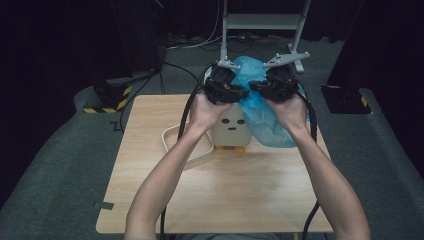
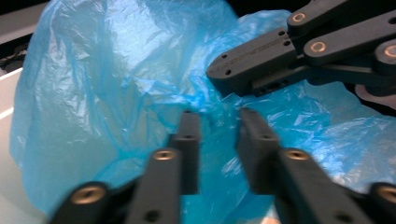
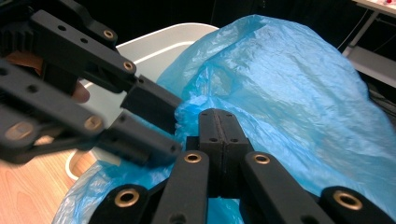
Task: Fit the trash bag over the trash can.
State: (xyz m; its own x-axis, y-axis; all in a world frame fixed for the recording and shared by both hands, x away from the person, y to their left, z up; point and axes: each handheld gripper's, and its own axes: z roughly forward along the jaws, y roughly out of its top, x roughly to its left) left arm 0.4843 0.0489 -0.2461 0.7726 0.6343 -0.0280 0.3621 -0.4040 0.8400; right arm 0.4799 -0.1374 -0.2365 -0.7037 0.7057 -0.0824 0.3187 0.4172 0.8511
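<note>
The bag point(image 1: 260, 107) lies over the bin point(image 1: 229, 129) at the table's point(image 1: 235, 200) far edge, with the left gripper point(image 1: 239, 92) and right gripper point(image 1: 254, 86) above it.

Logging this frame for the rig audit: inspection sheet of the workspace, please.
Surface: wooden table, bare wood in front.
Job's things: blue bag draped over a white bin with a face on its front.
Clutter: grey tape piece at the table's left edge.
Grippers: right tool shut on a fold of the bag; left tool jaws apart, with bag film between them, grip unclear.
Cables: black cables trail from both tools; a white cable loops on the table left of the bin.
Surroundings: grey carpet, a metal stand behind, hazard-striped bases on the floor.
</note>
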